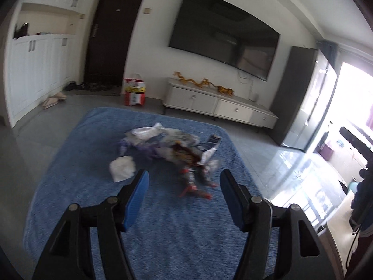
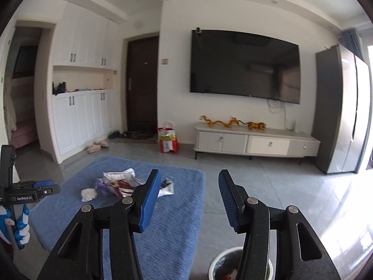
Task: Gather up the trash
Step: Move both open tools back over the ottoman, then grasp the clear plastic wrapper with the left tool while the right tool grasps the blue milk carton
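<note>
Blue-padded fingers of the left gripper (image 1: 184,182) stand well apart with nothing between them, aimed slightly down at a heap of crumpled wrappers (image 1: 172,147) and a white tissue wad (image 1: 122,168) on the blue-covered desk (image 1: 77,186). Beyond the desk's right edge, the right gripper (image 2: 190,182) is also parted and empty. Only the right wrist view shows a white trash bin (image 2: 218,264) below it on the floor, and a blue-and-white gloved hand (image 2: 19,227) holding the left gripper.

Fuzzy blue cloth (image 1: 81,163), crinkled glossy wrappers (image 1: 186,154)
</note>
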`<action>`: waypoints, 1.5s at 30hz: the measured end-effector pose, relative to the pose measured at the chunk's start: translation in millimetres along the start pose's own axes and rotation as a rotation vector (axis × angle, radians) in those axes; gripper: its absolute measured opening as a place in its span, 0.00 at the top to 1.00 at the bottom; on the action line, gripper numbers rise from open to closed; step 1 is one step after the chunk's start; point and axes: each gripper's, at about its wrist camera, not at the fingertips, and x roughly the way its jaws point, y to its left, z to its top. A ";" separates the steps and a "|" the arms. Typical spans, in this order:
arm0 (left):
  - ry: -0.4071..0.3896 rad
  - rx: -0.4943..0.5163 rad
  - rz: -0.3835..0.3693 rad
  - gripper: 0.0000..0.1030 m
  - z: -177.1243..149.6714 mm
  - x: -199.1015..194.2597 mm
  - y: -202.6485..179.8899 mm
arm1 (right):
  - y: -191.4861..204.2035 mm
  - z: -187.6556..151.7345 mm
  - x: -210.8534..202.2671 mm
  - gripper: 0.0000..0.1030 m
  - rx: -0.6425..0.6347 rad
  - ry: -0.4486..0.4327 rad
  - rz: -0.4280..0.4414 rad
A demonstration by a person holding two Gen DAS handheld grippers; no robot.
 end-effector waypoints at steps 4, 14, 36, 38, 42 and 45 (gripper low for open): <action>0.021 -0.058 0.050 0.40 -14.1 -5.3 31.7 | 16.5 -1.1 21.4 0.51 -0.002 0.027 0.063; 0.138 -0.132 0.066 0.40 -45.8 31.3 61.4 | 44.2 -35.9 100.5 0.51 -0.009 0.184 0.167; 0.389 -0.050 -0.117 0.48 -29.4 213.0 -13.1 | 33.3 -104.8 238.9 0.52 0.078 0.429 0.214; 0.398 -0.049 -0.124 0.55 -29.5 223.1 -13.6 | 35.0 -104.6 251.4 0.52 0.086 0.439 0.219; 0.405 -0.046 -0.135 0.63 -32.5 238.5 -12.8 | 43.0 -97.5 282.0 0.52 0.107 0.458 0.207; 0.384 -0.039 -0.146 0.66 -32.6 240.5 -11.4 | 48.2 -91.5 309.3 0.50 0.151 0.478 0.184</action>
